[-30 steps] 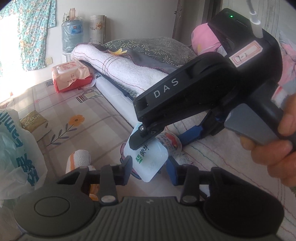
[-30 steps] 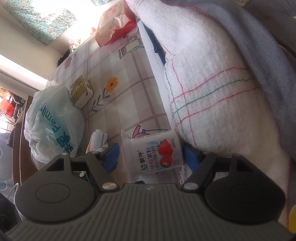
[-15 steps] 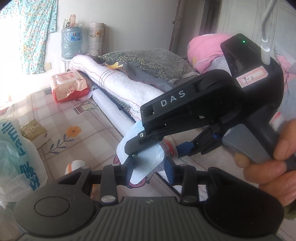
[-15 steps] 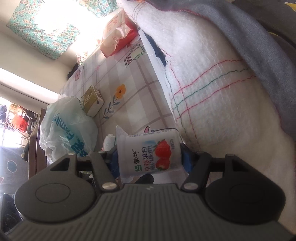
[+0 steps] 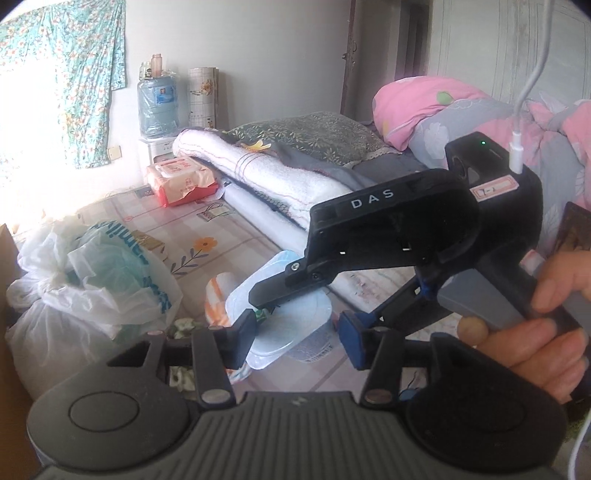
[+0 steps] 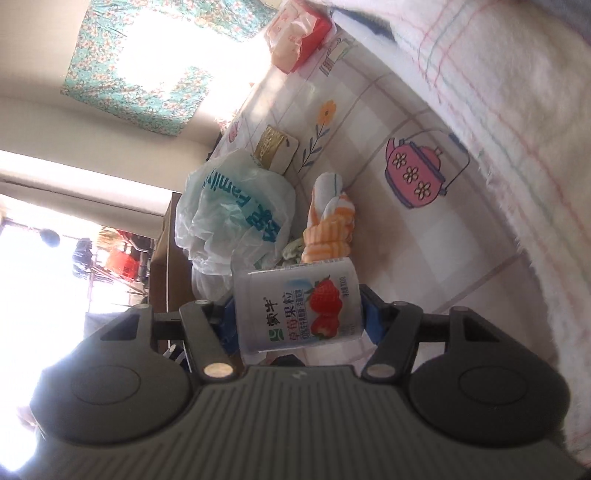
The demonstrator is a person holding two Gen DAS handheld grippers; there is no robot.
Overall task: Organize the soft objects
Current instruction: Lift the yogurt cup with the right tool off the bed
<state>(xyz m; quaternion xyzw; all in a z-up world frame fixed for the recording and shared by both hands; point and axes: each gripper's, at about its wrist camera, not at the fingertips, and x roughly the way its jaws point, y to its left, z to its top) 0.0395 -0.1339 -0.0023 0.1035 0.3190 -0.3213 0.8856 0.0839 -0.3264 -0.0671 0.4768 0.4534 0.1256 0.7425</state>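
While the right hand-held gripper (image 6: 299, 319) clamps a strawberry yogurt cup (image 6: 299, 306), the left hand-held gripper (image 5: 295, 332) is opening around it.

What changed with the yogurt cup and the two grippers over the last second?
The right gripper closed on the yogurt cup and lifted it off the patterned sheet. The left gripper, which pinched the cup's edge half a second ago, is opening; the cup is between its fingers, seemingly released. The striped sock, plastic bag and tissue pack stayed put.
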